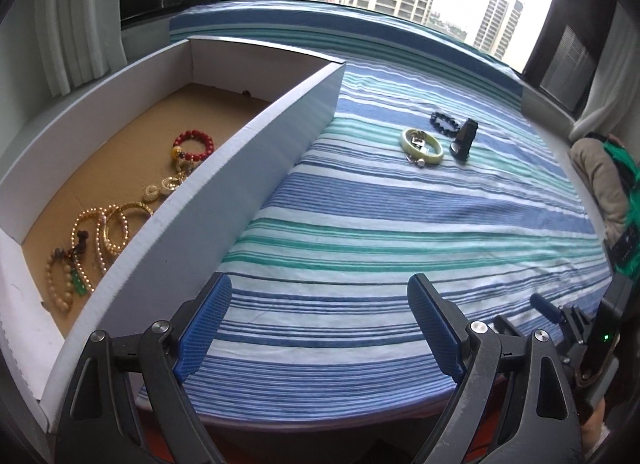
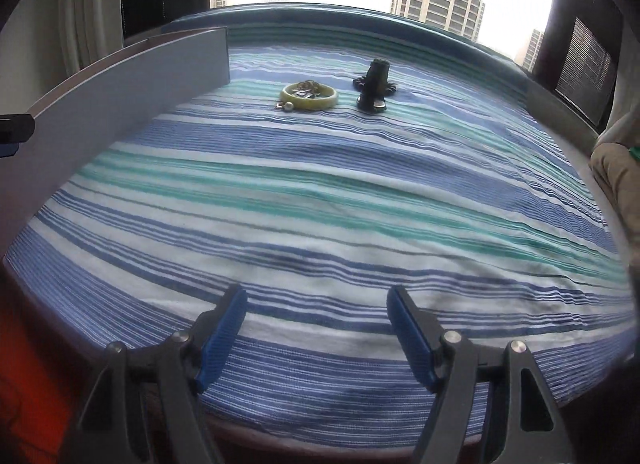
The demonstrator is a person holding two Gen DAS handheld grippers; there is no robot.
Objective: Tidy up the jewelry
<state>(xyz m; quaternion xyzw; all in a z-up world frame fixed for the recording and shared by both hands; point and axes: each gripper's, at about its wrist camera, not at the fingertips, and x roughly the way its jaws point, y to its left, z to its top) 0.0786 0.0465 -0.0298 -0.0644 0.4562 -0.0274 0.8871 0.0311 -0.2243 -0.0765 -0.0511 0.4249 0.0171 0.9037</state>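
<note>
A white cardboard box [image 1: 256, 152] lies on the left of the striped cloth and holds a red bead bracelet [image 1: 193, 143], gold and pearl bangles [image 1: 108, 232] and beige beads [image 1: 60, 284]. On the cloth far ahead lie a pale green bangle [image 1: 421, 143] with small silver pieces inside it, a dark bead bracelet [image 1: 442, 123] and a black clip-like item [image 1: 464, 140]. The right wrist view shows the bangle [image 2: 309, 96], the black item [image 2: 374, 80] and the box wall [image 2: 120, 104]. My left gripper [image 1: 320, 324] and right gripper [image 2: 316, 328] are open, empty, near the cloth's front edge.
The blue, green and white striped cloth [image 1: 380, 232] covers the surface up to a window with towers outside. A beige cushion and green item [image 1: 604, 184] sit at the right edge. The right gripper's body [image 1: 580, 328] shows at lower right of the left view.
</note>
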